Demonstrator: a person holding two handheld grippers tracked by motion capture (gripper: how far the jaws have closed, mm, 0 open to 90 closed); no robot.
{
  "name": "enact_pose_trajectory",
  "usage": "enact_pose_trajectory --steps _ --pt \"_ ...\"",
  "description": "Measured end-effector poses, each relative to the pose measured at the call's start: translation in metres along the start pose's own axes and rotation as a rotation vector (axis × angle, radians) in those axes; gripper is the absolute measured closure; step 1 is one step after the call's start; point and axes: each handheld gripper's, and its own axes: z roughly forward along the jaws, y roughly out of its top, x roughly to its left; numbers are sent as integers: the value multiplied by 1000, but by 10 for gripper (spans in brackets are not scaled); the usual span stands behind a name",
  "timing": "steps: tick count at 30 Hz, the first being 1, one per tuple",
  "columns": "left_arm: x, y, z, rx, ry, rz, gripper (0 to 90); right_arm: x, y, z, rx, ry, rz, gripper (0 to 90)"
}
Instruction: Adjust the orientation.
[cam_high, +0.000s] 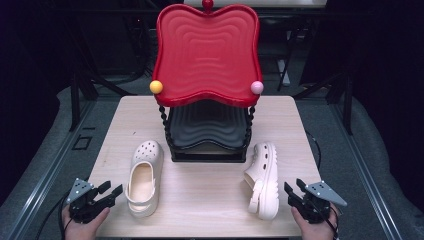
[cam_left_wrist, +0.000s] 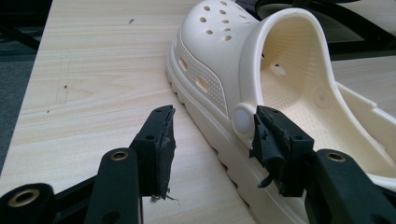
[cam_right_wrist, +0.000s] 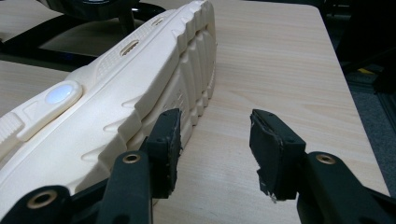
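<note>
- Looking down on a pale wooden table (cam_high: 200, 200) from the person's side, a two-tier stand sits at 12 o'clock: a glossy red tray (cam_high: 207, 50) with rippled, wavy contours on top and a matching black tray (cam_high: 207, 127) beneath, joined by beaded black posts.
- A yellow ball (cam_high: 156, 86) and a pink ball (cam_high: 257, 87) cap the red tray's front corners.
- Two cream foam clogs lie in front of the stand, probably laid out within easy reach of each hand.
- The left clog (cam_high: 144, 177), at about 8 o'clock, stands upright on its sole; its toe is perforated with round holes and its heel strap is swung forward.
- The right clog (cam_high: 263, 180), at about 4 o'clock, lies tipped on its side, showing a chunky ridged sole.
- The left gripper (cam_high: 111, 192) rests at the table's near left corner, jaws apart, one pad just beside the clog's strap rivet, holding nothing.
- The right gripper (cam_high: 295, 191) rests at the near right corner, jaws likewise apart and empty, beside the sole.
- Both grippers' black rubber pads (cam_left_wrist: 164, 140) look frayed at the edges.
</note>
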Motion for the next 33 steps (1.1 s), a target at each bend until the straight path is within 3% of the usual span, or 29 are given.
enact_pose_trajectory --steps 10,18,26,33 --pt "-3 5 -5 -15 2 -21 481 2 0 5 22 23 -8 531" --pt "-22 21 -10 -34 -42 42 487 4 1 2 11 24 -5 531" --pt "-34 33 18 -27 -14 93 565 4 0 4 19 27 13 525" --pt "-36 41 41 10 10 134 635 2 -1 3 20 26 23 522"
